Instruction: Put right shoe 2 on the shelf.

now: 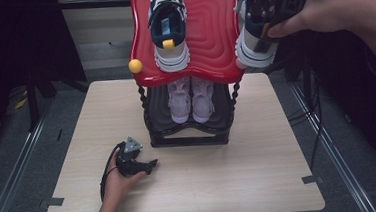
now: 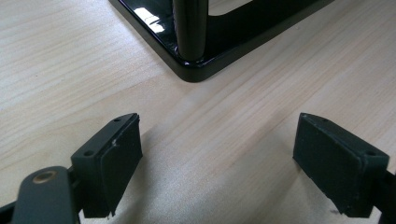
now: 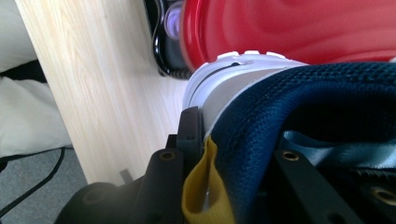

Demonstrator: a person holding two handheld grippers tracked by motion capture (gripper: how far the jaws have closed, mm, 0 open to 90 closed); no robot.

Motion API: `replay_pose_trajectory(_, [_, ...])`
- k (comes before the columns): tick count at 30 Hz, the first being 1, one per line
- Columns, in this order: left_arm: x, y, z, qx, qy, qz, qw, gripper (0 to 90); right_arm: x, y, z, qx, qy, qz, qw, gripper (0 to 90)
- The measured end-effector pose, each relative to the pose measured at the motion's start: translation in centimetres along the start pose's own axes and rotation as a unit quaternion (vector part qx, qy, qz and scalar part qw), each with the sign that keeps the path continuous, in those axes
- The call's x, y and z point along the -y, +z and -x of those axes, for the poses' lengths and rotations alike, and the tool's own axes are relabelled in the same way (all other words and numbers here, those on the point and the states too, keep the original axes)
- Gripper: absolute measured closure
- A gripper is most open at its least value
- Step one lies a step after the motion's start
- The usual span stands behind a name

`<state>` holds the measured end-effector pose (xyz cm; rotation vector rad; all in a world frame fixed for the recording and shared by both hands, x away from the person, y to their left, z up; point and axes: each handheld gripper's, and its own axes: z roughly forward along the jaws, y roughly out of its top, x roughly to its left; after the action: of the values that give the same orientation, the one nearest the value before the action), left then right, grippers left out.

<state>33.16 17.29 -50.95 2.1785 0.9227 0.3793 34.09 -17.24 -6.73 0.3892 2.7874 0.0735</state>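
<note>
On the tabletop (image 1: 259, 146) we see a shoe rack, its red top shelf (image 1: 210, 29) bearing one navy sneaker (image 1: 168, 27). Our right claw (image 1: 264, 10) clamps the matching sneaker (image 1: 254, 48) at that shelf's right edge, long axis near-far, heel nearest. Our left claw (image 1: 152, 164) rests gaping, holding nothing.

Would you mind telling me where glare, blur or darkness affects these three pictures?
High view: surroundings of the pale wooden table are dark. Left gripper view: glare on the glossy black rack base; soft shadows under the tongs. Right gripper view: the red wavy plastic tray is blurred, the navy and white sneaker sharper.
</note>
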Motion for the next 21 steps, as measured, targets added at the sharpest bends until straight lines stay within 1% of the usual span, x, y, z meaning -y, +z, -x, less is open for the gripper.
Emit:
replay_pose_trajectory(1, [0.0,0.0,0.0,0.000,0.000,0.000,1.0000,14.9,-0.5,0.1,0.1,0.008,-0.001,0.001,1.0000,73.7])
replay_pose_trajectory(2, [0.0,0.0,0.0,0.000,0.001,0.000,1.0000,14.9,-0.7,0.1,0.2,0.009,-0.004,0.004,0.9999,74.0])
replay_pose_trajectory(3, [0.0,0.0,0.0,0.000,0.000,0.000,1.0000,14.9,-1.1,0.2,0.2,0.009,-0.011,0.002,0.9999,73.8])
replay_pose_trajectory(5, [0.0,0.0,0.0,0.000,0.000,0.000,1.0000,14.9,-1.9,0.5,0.2,0.013,-0.017,0.003,0.9998,73.8])
replay_pose_trajectory(7, [0.0,0.0,0.0,0.000,0.000,0.000,1.0000,14.9,-2.9,0.9,0.2,0.021,-0.026,0.006,0.9994,74.0])
replay_pose_trajectory(10, [0.0,0.0,0.0,0.000,0.000,0.000,1.0000,14.9,-3.8,1.3,0.3,0.027,-0.031,0.012,0.9991,74.1])
replay_pose_trajectory(11, [0.0,0.0,0.0,-0.001,0.003,0.000,1.0000,14.9,-4.1,1.5,0.4,0.024,-0.033,0.011,0.9991,74.0])
replay_pose_trajectory(12, [0.0,0.0,0.0,-0.001,0.002,0.000,1.0000,14.9,-4.4,1.8,0.5,0.027,-0.038,0.015,0.9988,74.0])
replay_pose_trajectory(14, [0.0,0.0,0.0,-0.001,0.002,0.000,1.0000,14.9,-4.9,2.1,0.6,0.028,-0.040,0.012,0.9988,74.0])
replay_pose_trajectory(15, [0.0,0.0,0.0,-0.001,0.003,-0.001,1.0000,14.9,-5.1,2.3,0.8,0.029,-0.043,0.014,0.9986,74.0])
replay_pose_trajectory(17, [0.0,0.0,0.0,-0.001,0.002,-0.001,1.0000,14.9,-5.5,2.7,0.9,0.031,-0.044,0.011,0.9985,74.0])
replay_pose_trajectory(19, [0.0,0.0,0.0,-0.001,0.003,-0.001,1.0000,14.9,-6.0,3.1,1.1,0.035,-0.052,0.009,0.9980,73.9])
replay_pose_trajectory(20, [0.0,0.0,0.0,-0.001,0.002,0.000,1.0000,14.9,-6.2,3.3,1.1,0.035,-0.055,0.013,0.9978,74.0])
replay_pose_trajectory(21, [0.0,0.0,0.0,-0.001,0.003,-0.001,1.0000,14.9,-6.3,3.4,1.2,0.033,-0.056,0.010,0.9978,74.0])
